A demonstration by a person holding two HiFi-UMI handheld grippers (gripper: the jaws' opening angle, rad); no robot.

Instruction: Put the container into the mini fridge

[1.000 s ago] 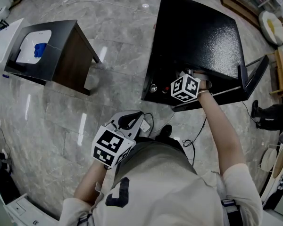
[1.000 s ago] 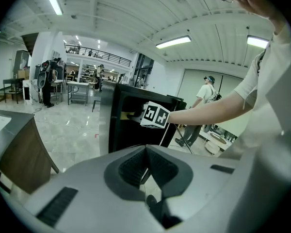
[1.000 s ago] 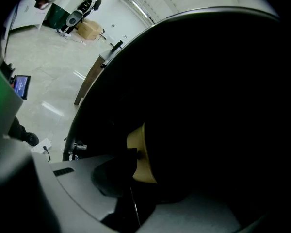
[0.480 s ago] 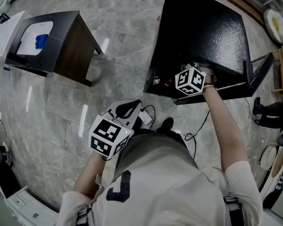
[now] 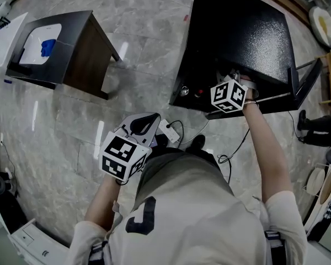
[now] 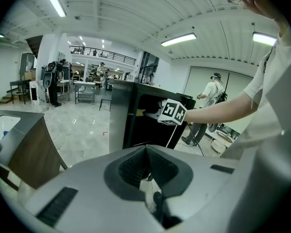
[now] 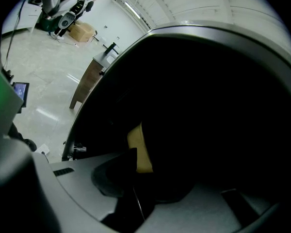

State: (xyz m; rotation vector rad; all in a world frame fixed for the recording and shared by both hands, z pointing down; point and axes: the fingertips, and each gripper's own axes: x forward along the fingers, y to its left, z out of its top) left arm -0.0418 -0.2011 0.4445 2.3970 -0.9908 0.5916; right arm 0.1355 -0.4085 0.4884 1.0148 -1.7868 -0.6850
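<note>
Head view looks steeply down; gripper views face the mini fridge (image 5: 237,37).

The mini fridge (image 5: 237,32) stands on the floor (image 5: 143,48) at the right, its door (image 5: 306,81) swung open to its right side. Well apart to its left is a low surface (image 5: 71,40) carrying a tray (image 5: 36,59) with a small item (image 5: 47,47) in it. The right gripper (image 5: 233,80) reaches into the fridge's open front. The left gripper (image 5: 144,123) hangs nearer the person, above a power strip (image 5: 169,131) lying on the floor before the fridge.
</note>
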